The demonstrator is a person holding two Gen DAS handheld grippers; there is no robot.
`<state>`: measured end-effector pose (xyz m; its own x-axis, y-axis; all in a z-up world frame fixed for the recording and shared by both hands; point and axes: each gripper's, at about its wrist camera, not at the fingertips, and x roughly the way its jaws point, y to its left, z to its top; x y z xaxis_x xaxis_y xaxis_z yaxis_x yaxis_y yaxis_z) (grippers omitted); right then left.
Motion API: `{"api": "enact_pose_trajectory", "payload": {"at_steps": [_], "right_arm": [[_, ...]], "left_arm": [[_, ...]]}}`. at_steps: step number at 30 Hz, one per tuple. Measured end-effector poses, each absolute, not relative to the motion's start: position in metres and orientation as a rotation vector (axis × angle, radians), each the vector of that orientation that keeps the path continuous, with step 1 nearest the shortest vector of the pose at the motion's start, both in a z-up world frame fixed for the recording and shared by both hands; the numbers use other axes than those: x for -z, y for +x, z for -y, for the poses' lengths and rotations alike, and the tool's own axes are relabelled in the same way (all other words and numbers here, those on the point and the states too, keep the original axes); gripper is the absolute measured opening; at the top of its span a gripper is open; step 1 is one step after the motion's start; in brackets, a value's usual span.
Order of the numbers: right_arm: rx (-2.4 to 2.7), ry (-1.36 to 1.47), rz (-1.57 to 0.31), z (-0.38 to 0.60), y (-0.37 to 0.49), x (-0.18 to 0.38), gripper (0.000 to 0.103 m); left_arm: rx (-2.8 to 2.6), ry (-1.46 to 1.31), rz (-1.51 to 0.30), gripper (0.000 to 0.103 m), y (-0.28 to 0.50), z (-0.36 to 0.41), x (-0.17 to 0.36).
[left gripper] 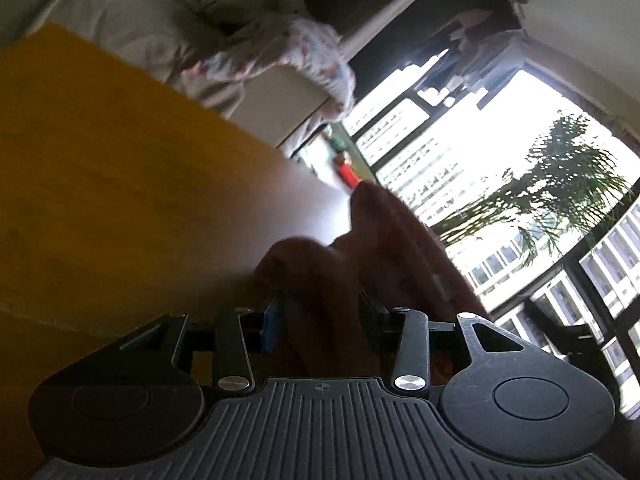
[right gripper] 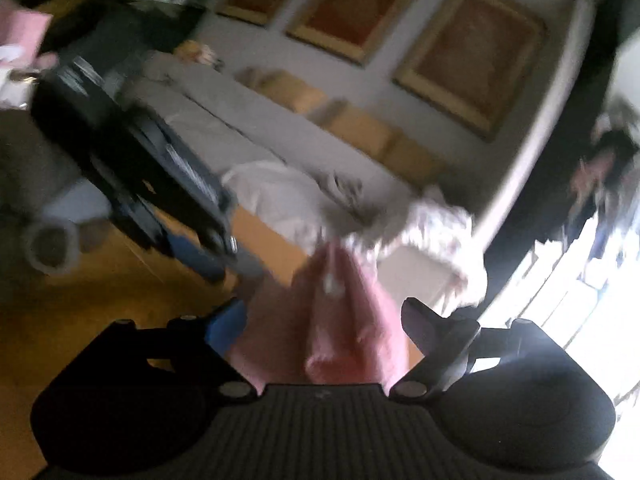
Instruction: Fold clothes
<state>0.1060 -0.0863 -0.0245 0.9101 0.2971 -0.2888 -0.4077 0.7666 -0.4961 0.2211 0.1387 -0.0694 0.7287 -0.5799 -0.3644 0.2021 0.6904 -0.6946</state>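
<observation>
A pink garment (left gripper: 360,264) is bunched up between the fingers of my left gripper (left gripper: 320,316), whose jaws stand close together and pinch the cloth just above the yellow wooden table (left gripper: 120,184). In the right wrist view the same pink garment (right gripper: 340,328) runs between the widely spread fingers of my right gripper (right gripper: 320,316), which is open; neither finger presses on it. The left gripper (right gripper: 208,264) shows there as a blurred black body with a blue pad, to the left of the cloth.
A beige sofa (left gripper: 132,28) behind the table carries a white floral garment (left gripper: 312,52) and pale laundry (right gripper: 280,196). A roll of tape (right gripper: 50,248) lies on the table at left. Large windows (left gripper: 500,168) fill the right; framed pictures (right gripper: 472,56) hang above the sofa.
</observation>
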Motion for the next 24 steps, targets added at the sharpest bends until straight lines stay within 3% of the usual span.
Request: {"api": "enact_pose_trajectory", "payload": {"at_steps": [5,8,11,13,14,17,22,24], "right_arm": [[-0.376,-0.586,-0.28,0.084,0.129,0.039,0.084],[-0.376,-0.501,-0.277,0.097,0.129,0.028,0.043],[-0.363,-0.396,-0.28,0.111,0.134,0.015,0.045],[-0.368,-0.371,-0.28,0.116,0.137,0.013,0.061],[-0.361,-0.397,-0.276,0.112,0.135,0.015,0.074],[-0.341,-0.474,-0.263,0.102,0.131,0.023,0.082],[-0.305,-0.602,-0.24,0.084,0.124,0.035,0.083],[-0.284,-0.576,-0.235,0.087,0.125,0.031,0.06]], "left_arm": [[0.484,-0.664,-0.623,0.044,0.222,-0.134,0.072],[0.489,-0.648,-0.639,0.044,0.222,-0.127,0.074],[0.507,-0.628,-0.643,0.044,0.222,-0.118,0.074],[0.518,-0.619,-0.649,0.044,0.223,-0.111,0.073],[0.524,-0.615,-0.654,0.044,0.224,-0.107,0.073],[0.516,-0.586,-0.674,0.044,0.225,-0.099,0.076],[0.496,-0.575,-0.689,0.043,0.225,-0.1,0.078],[0.492,-0.578,-0.693,0.043,0.224,-0.102,0.079]]}}
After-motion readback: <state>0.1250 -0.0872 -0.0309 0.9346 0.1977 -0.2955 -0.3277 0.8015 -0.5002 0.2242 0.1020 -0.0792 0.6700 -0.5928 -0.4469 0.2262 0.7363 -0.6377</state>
